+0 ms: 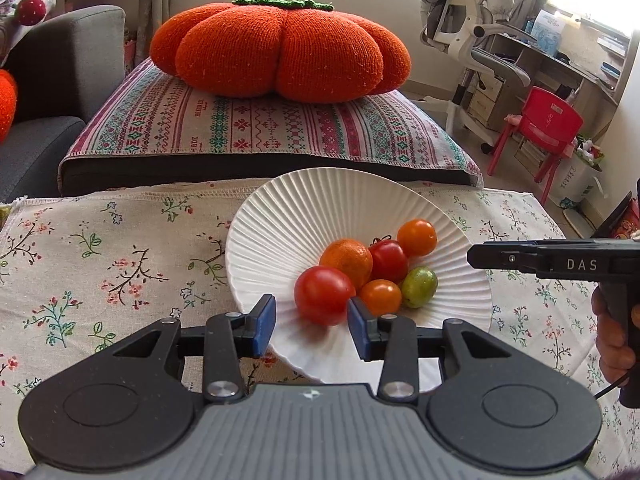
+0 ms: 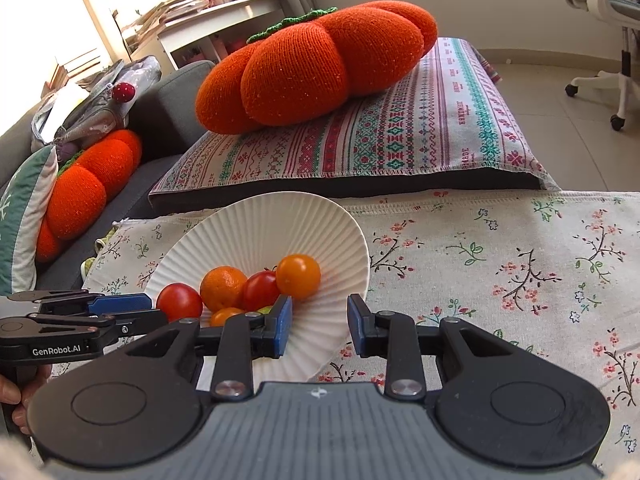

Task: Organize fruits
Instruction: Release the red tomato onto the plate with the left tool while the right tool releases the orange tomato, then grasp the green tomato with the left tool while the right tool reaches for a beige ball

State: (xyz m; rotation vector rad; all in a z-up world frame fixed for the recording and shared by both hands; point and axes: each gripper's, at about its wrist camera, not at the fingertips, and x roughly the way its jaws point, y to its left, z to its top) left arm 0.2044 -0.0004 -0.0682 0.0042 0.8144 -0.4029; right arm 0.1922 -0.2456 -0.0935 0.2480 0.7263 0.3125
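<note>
A white ribbed plate [image 1: 280, 220] [image 2: 260, 232] on the floral cloth holds several small fruits. They are a red tomato [image 1: 324, 294] [image 2: 179, 302], a mandarin [image 1: 346, 262] [image 2: 223, 288], a stemmed red tomato [image 1: 388, 260], a large orange tomato [image 1: 417, 237] [image 2: 298, 276], a small orange one [image 1: 381, 296] and a green one [image 1: 419, 286]. My left gripper [image 1: 311, 326] [image 2: 154, 306] is open at the plate's near rim, its tips flanking the near side of the red tomato without pressing it. My right gripper [image 2: 320, 322] [image 1: 472, 258] hovers open over the plate's right rim, nothing between its pads.
The floral tablecloth [image 2: 500, 272] stretches right of the plate. Behind it lies a patterned cushion [image 1: 256, 124] bearing a knitted orange pumpkin pillow [image 1: 280, 48]. A grey sofa [image 1: 60, 80] is at left, a red chair [image 1: 548, 124] and an office chair [image 1: 480, 40] at right.
</note>
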